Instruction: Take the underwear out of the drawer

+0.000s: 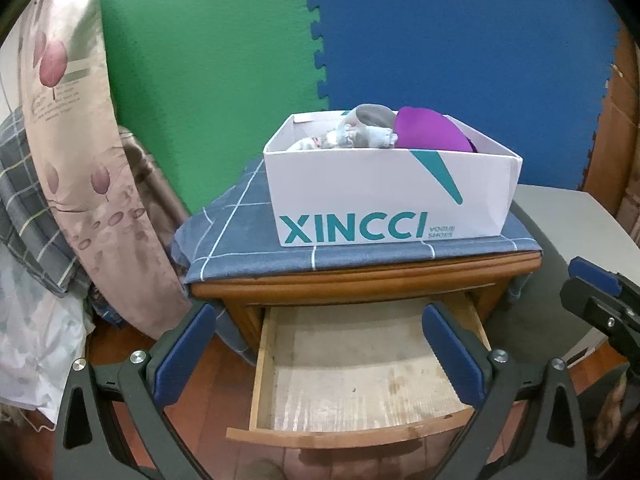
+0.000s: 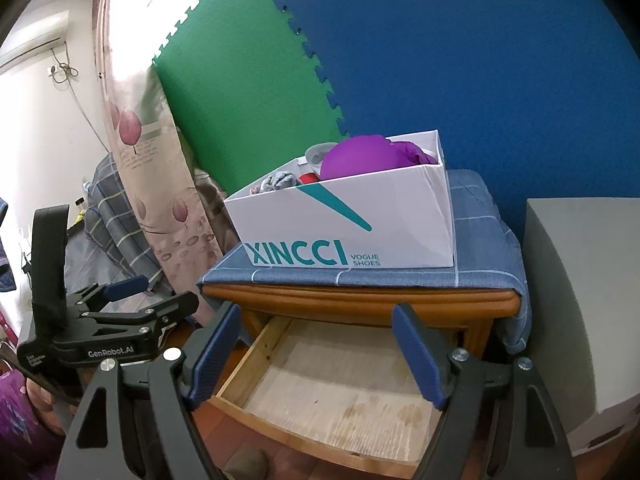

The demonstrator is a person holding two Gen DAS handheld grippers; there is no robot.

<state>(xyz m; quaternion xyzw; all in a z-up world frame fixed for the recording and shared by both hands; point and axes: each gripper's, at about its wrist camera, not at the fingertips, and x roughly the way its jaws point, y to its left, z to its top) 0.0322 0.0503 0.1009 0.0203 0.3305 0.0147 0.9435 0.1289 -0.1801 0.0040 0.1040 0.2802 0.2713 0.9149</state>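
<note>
Wooden drawer [image 1: 360, 364] pulled open; purple underwear [image 1: 432, 130] boxed above

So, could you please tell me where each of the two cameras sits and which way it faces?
Left wrist: sits on the left claw, looking forward and down into the open drawer of the wooden nightstand; its own open fingers frame the view, the right claw shows at the right edge.
Right wrist: sits on the right claw, facing the same drawer from further right; its open fingers show, the left claw at lower left.
Shared: drawer, nightstand, white shoebox of clothes.
</note>
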